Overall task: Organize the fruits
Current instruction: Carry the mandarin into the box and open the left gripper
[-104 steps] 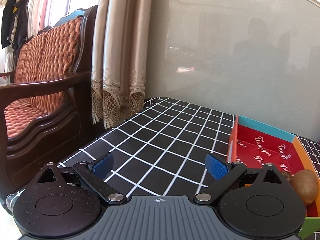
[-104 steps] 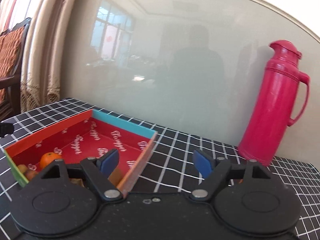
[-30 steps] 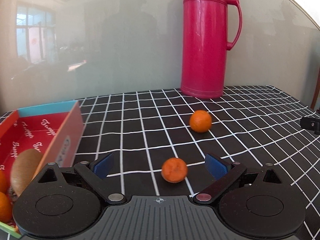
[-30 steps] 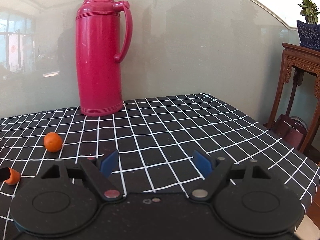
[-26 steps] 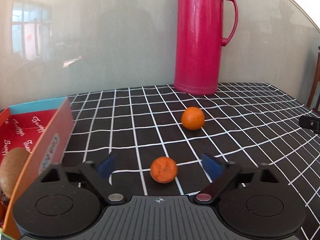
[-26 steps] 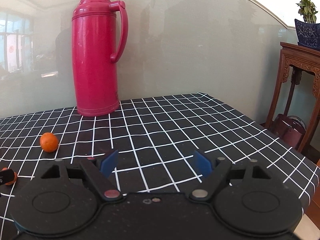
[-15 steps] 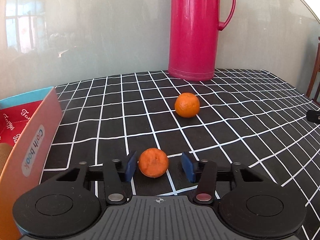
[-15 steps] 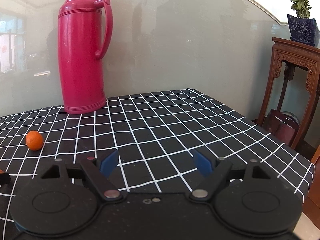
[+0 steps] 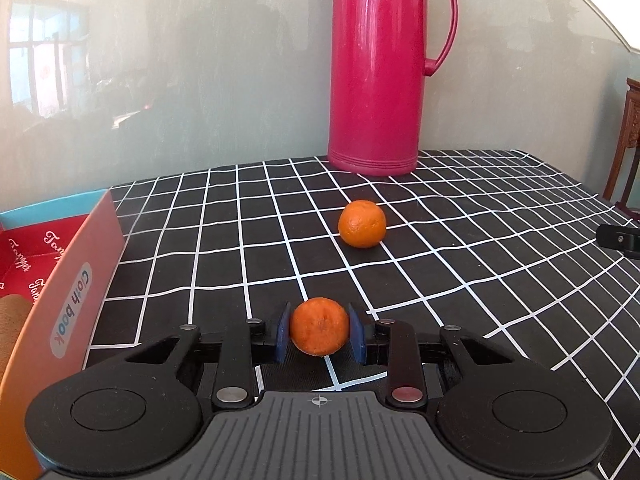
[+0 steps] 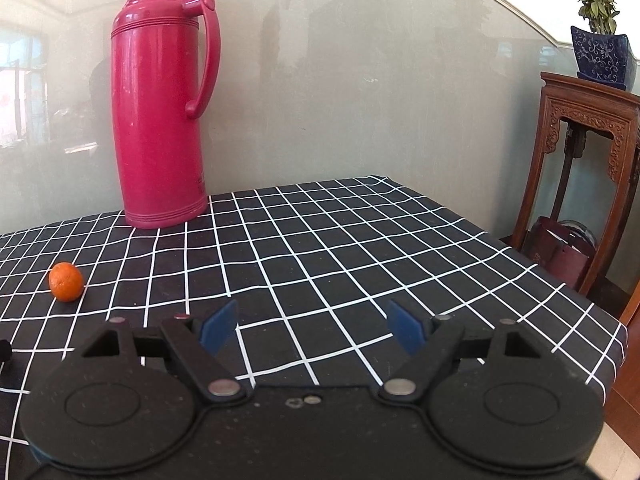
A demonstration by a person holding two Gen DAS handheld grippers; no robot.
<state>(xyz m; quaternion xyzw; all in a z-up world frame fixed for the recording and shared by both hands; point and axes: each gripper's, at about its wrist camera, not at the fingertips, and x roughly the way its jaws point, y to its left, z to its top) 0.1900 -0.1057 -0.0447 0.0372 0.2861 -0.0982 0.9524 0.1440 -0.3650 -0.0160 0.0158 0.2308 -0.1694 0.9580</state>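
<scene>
I am working over a table [image 9: 500,240] covered in a black cloth with a white grid. A tall pink thermos [image 9: 378,68] is standing at the far edge, well ahead of my left gripper. A shallow red box [image 9: 80,276] with an orange side wall is sitting to the left of that gripper, and a brown kiwi [image 9: 12,320] is showing inside it at the frame edge.

My left gripper [image 9: 320,334] is clamping a small mandarin [image 9: 319,331] between its two blue pads [image 9: 283,334], low over the cloth; I cannot tell whether the fruit is lifted yet. A second mandarin [image 9: 362,224] is lying loose ahead and slightly right of it, between the gripper and the thermos.

My right gripper [image 10: 310,326] is hovering with its jaws spread wide and nothing between them.

I judge this to be the pick-up step. Next, I should be lifting the held mandarin, carrying it left over the box wall, and letting go inside beside the kiwi.
</scene>
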